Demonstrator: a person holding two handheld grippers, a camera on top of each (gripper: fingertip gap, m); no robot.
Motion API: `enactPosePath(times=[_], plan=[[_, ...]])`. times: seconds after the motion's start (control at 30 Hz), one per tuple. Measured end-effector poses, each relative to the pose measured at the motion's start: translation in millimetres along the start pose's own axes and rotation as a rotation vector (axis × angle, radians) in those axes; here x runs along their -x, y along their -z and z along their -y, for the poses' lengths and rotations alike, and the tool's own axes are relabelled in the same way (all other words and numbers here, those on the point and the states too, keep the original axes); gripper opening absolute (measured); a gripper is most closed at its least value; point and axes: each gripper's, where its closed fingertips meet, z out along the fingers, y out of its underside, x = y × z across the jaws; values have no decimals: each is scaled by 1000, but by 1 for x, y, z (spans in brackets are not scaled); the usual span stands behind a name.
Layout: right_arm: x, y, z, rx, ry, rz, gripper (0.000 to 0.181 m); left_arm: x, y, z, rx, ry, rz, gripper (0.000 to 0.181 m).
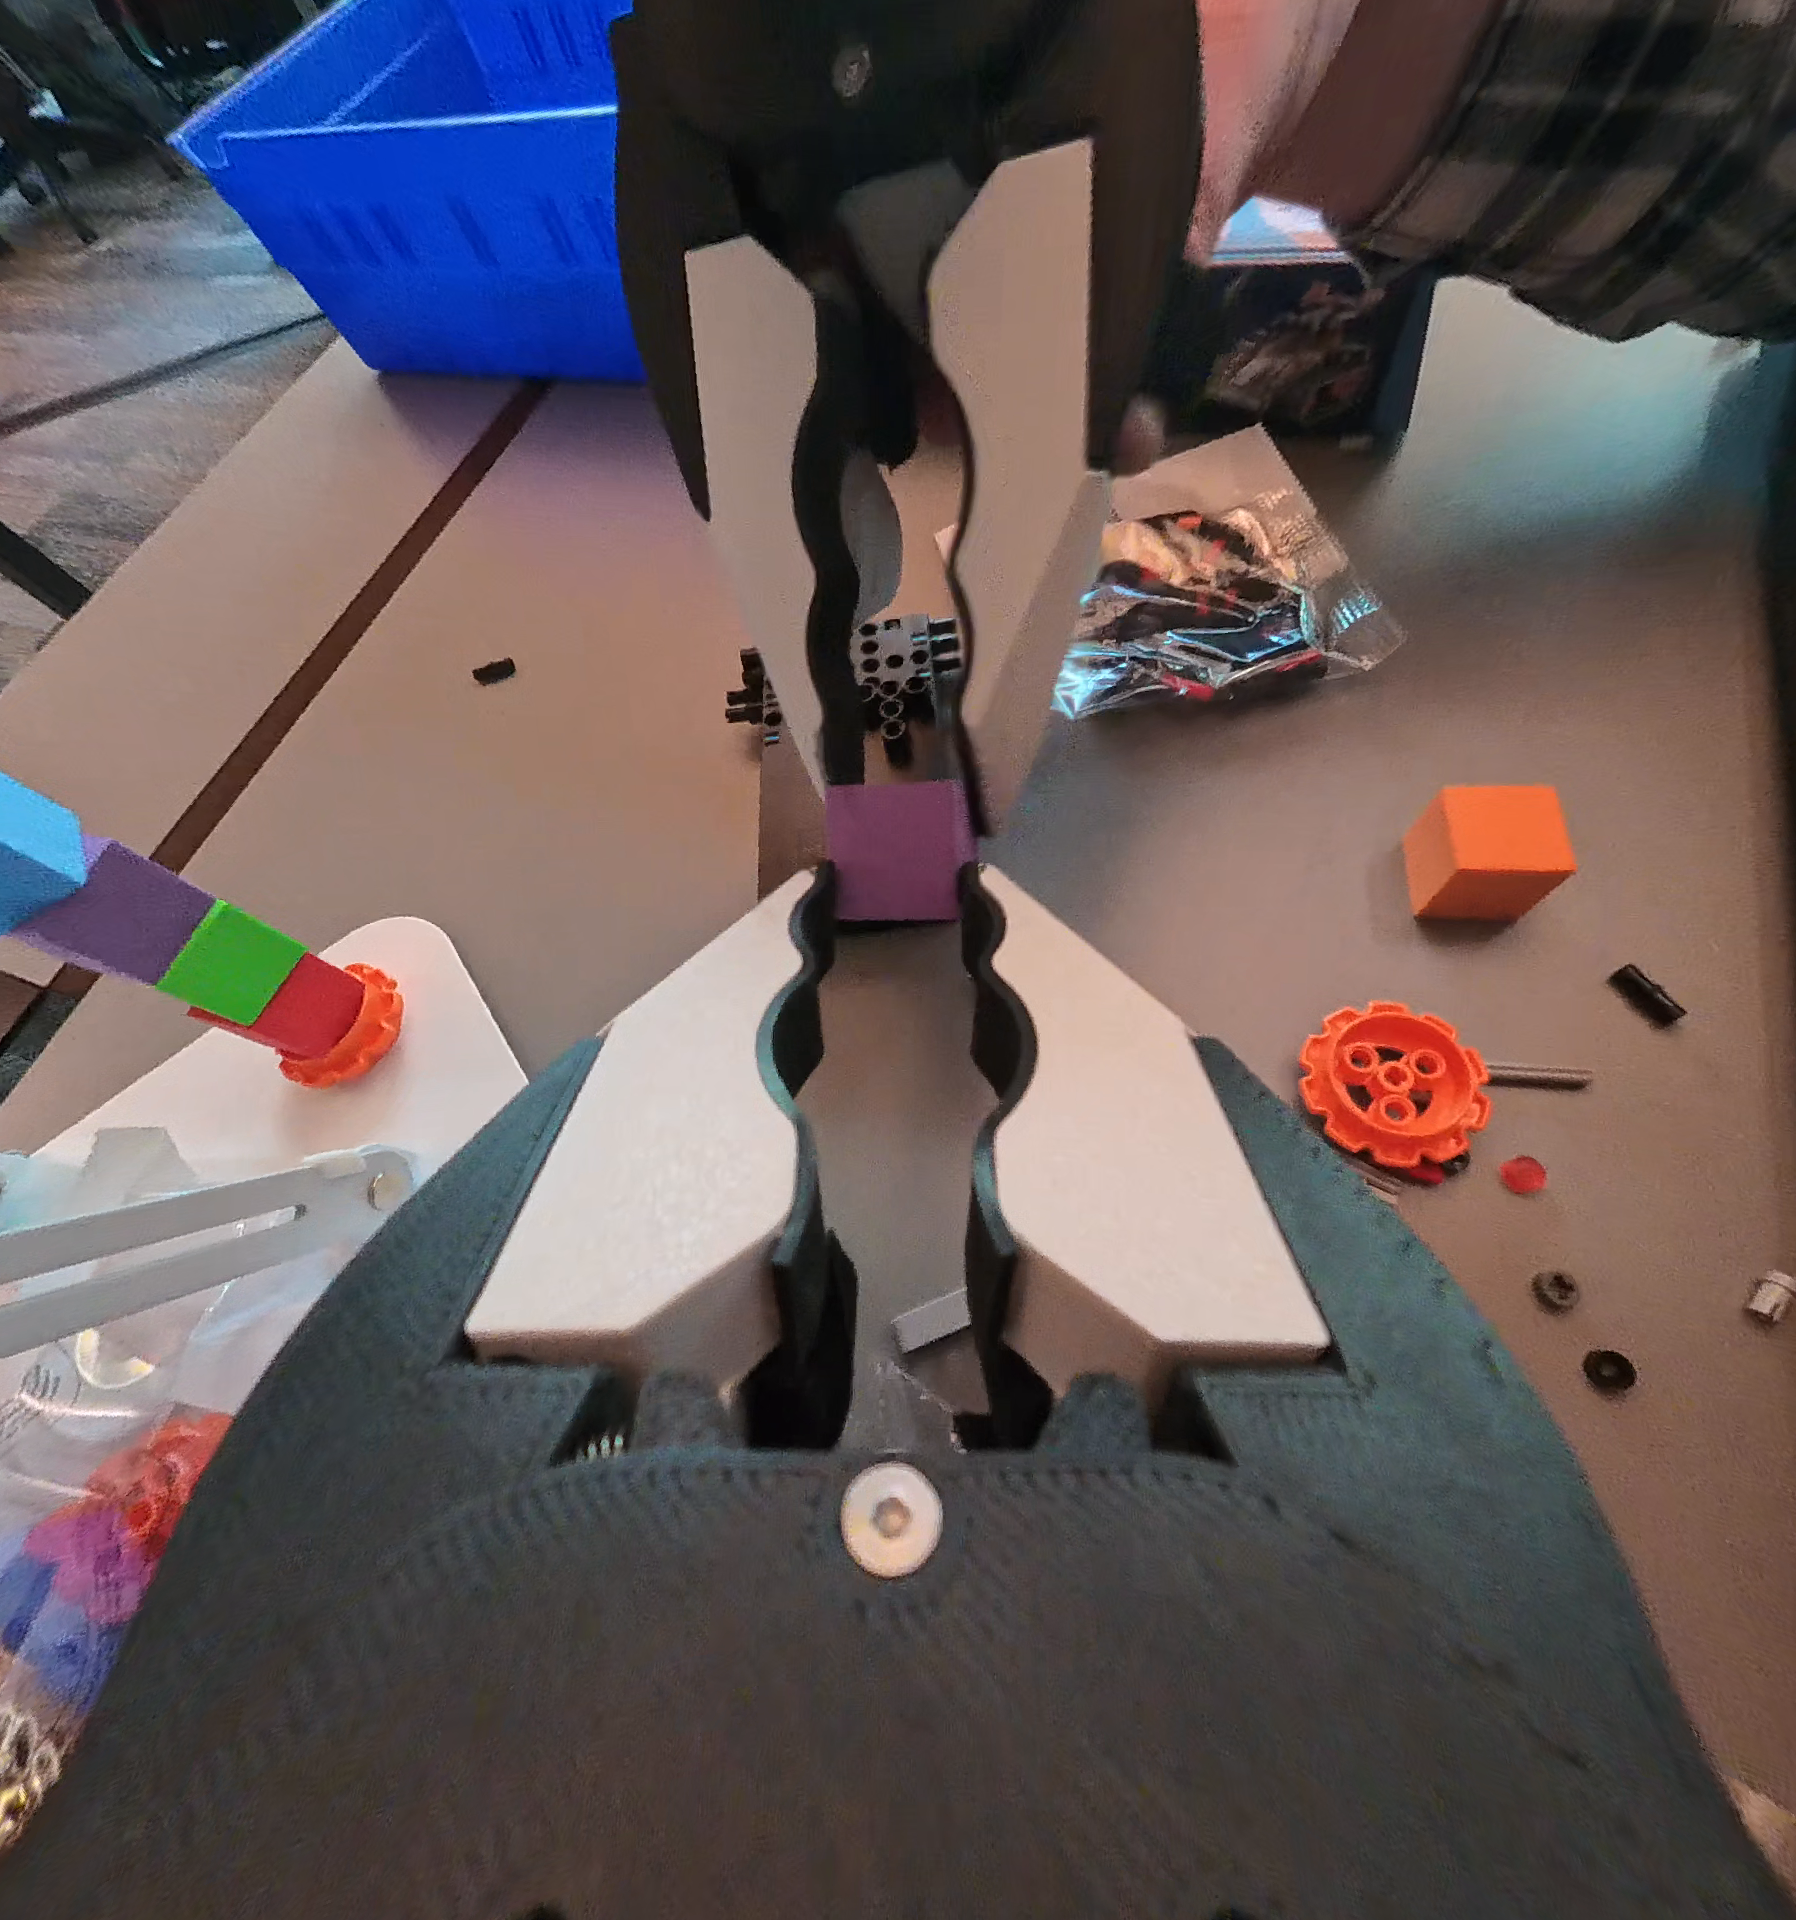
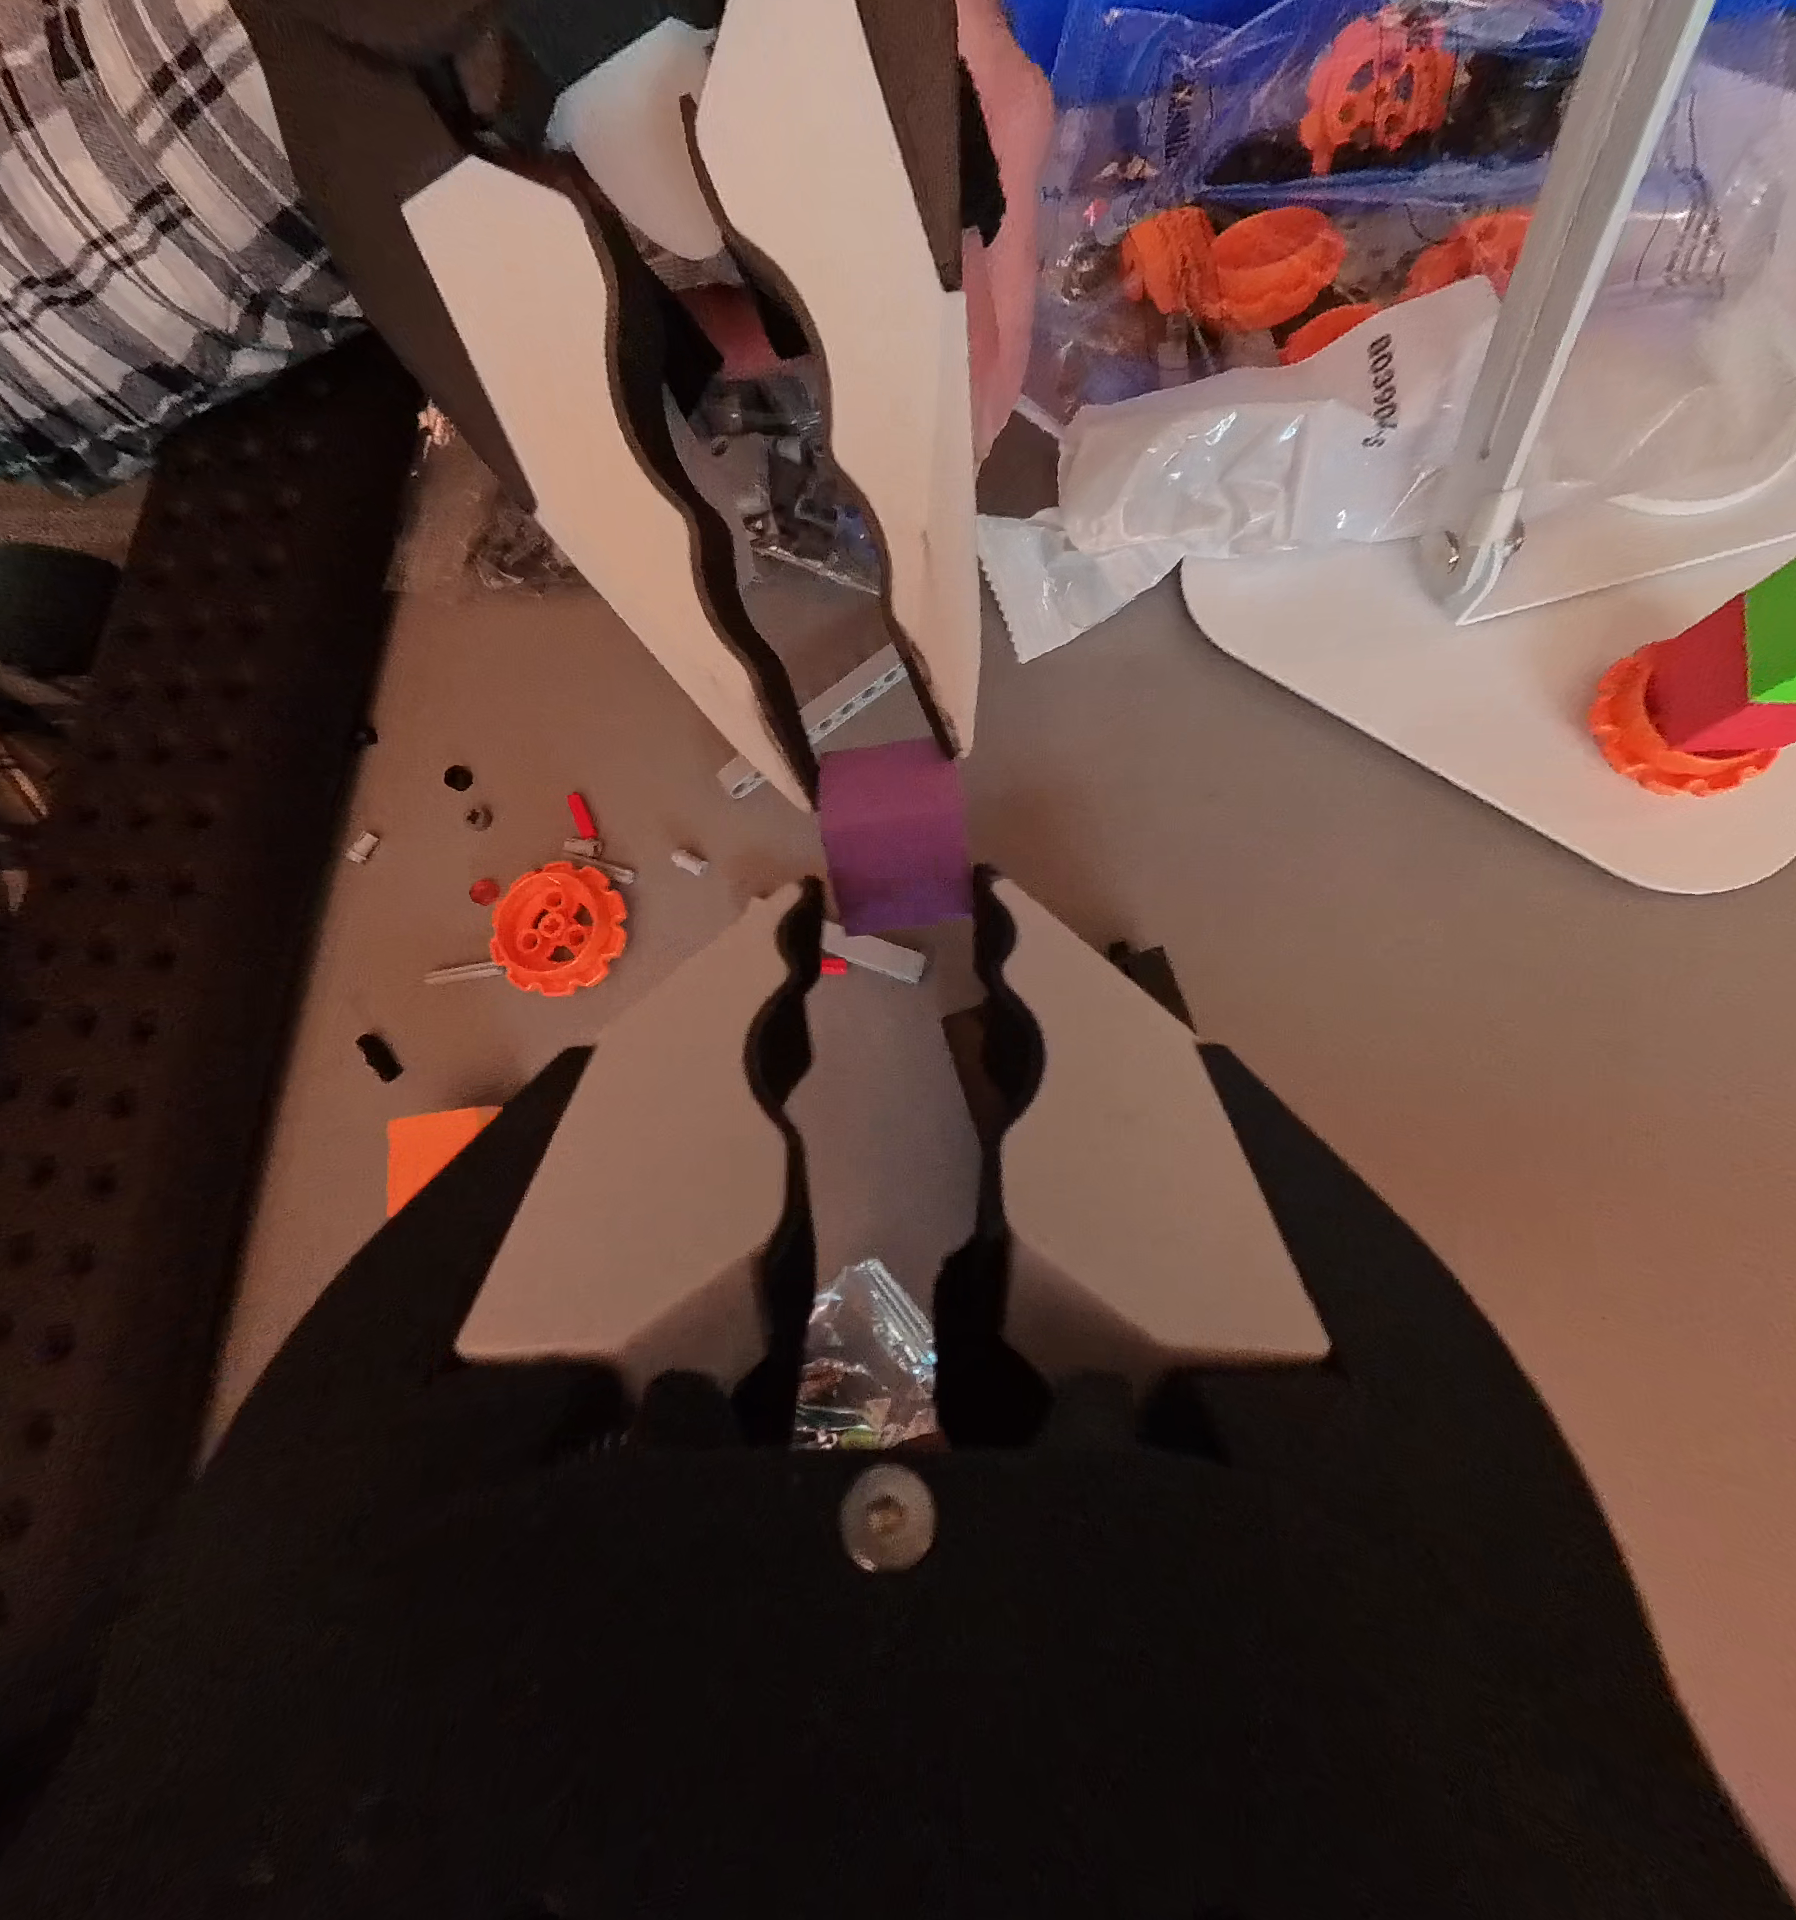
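Purple cube (image 1: pixel 899 852), seemingly rigid, light plastic, hangs above the grey table (image 1: pixel 561 748), pinched from opposite ends by both tools. Left tool (image 1: pixel 899 883) is closed on its near faces; right tool (image 2: pixel 896 894) likewise, tip to tip. Flat sides suit gripping. Orange gear (image 1: pixel 1396 1081) lies nearby.

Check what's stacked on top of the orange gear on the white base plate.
On the orange gear: a red block, then green, purple and blue blocks. The stack's top is out of frame.
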Motion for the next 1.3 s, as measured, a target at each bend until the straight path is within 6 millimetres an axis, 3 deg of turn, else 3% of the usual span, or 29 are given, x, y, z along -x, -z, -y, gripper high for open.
enactPosePath(times=[0.1,0.17,0.4,0.57,0.83,1.2,1.3], plan=[[-4,4,7,-22,4,-5,24,6,4,4,-29,26,27,23],[-15,12,13,-37,0,-30,24,14,6,-1,2,36,69,41],[-112,75,86,-333,-65,-306,24,12,3,-13,65,6,70,46],[-157,81,110,-428,-102,-349,24,13,-1,-23,106,-7,68,45],[-178,52,111,-532,-115,-302,24,14,-1,-24,111,-12,69,45],[-178,43,108,-574,-105,-276,25,13,-4,-27,125,-17,65,45],[-180,42,105,-558,-123,-280,35,12,-4,-26,121,-17,63,46]])
